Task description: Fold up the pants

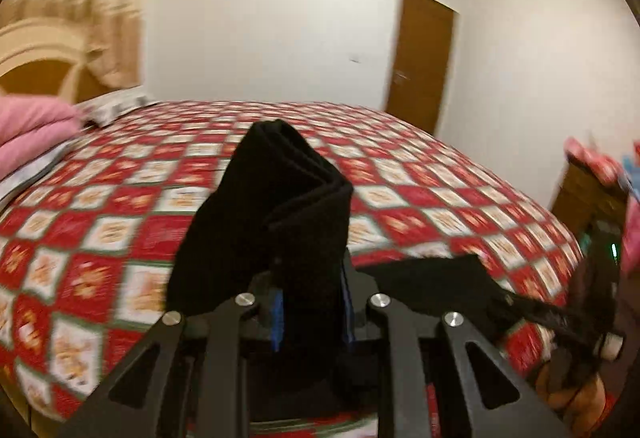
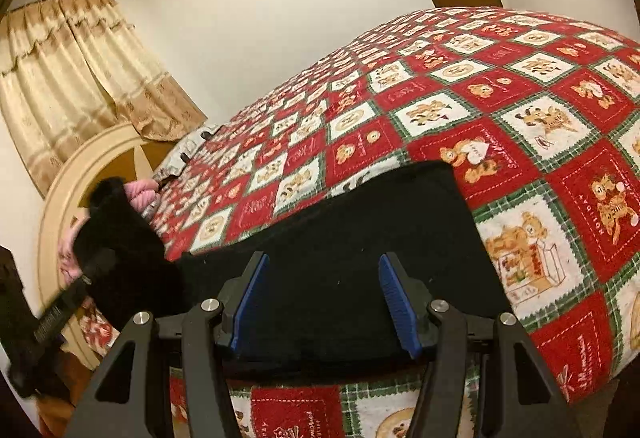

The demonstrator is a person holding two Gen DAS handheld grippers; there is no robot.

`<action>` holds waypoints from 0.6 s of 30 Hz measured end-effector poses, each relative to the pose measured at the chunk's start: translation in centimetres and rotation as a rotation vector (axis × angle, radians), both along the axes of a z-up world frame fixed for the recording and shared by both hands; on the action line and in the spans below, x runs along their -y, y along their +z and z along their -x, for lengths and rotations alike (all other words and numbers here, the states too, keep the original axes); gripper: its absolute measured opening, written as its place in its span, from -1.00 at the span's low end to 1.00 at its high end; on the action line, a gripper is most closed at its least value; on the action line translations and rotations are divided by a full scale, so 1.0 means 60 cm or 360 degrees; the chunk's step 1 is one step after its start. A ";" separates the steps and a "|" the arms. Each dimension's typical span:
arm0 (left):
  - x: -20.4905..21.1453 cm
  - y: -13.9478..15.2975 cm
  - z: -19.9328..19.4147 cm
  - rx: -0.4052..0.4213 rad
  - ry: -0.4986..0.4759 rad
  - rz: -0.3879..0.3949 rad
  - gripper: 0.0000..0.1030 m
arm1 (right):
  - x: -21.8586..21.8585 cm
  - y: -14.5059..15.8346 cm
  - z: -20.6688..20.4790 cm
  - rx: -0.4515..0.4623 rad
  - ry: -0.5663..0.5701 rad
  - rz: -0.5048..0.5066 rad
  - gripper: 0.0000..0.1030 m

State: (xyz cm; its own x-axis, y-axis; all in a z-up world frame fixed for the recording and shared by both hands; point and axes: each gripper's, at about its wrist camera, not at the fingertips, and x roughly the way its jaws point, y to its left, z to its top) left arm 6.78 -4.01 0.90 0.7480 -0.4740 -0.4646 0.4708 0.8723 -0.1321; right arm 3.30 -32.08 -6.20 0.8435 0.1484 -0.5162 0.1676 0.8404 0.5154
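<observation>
Black pants (image 2: 340, 238) lie partly folded on the red checked bedspread (image 2: 520, 126). My left gripper (image 1: 310, 302) is shut on a bunched end of the pants (image 1: 280, 206) and holds it up above the bed; the fabric hides its fingertips. It shows at the left of the right wrist view (image 2: 100, 238), with the lifted end. My right gripper (image 2: 320, 302) is open, its blue pads (image 2: 248, 302) apart over the flat part of the pants. It shows at the right edge of the left wrist view (image 1: 592, 310).
Pink pillows (image 1: 28, 130) and a wooden headboard (image 2: 68, 194) are at the bed's head, under beige curtains (image 2: 72, 78). A brown door (image 1: 420, 58) stands in the far wall. A wooden cabinet (image 1: 584, 198) is beside the bed at right.
</observation>
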 end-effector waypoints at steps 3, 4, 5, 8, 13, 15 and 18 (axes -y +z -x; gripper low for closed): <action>0.053 -0.020 0.014 -0.0028 -0.0132 -0.0061 -0.56 | 0.016 -0.001 0.000 0.0035 0.0029 -0.0113 0.14; 0.069 -0.029 0.021 -0.0030 -0.0159 -0.0099 -0.56 | 0.024 -0.003 -0.001 0.0052 0.0048 -0.0191 0.14; 0.084 -0.040 0.027 -0.0025 -0.0179 -0.0152 -0.56 | 0.027 -0.004 -0.002 0.0060 0.0062 -0.0239 0.14; 0.114 -0.066 0.043 0.0012 -0.0215 -0.0301 -0.56 | 0.038 -0.012 -0.010 0.0073 0.0129 -0.0424 0.15; 0.117 -0.074 0.055 0.0061 -0.0219 -0.0369 -0.56 | 0.033 -0.016 -0.040 0.0086 0.0296 -0.0612 0.45; 0.120 -0.075 0.057 0.0067 -0.0217 -0.0374 -0.56 | 0.024 -0.019 -0.067 0.0042 0.0366 -0.0653 0.46; 0.130 -0.080 0.061 0.0088 -0.0217 -0.0402 -0.56 | 0.005 -0.021 -0.110 -0.0030 0.0501 -0.0690 0.46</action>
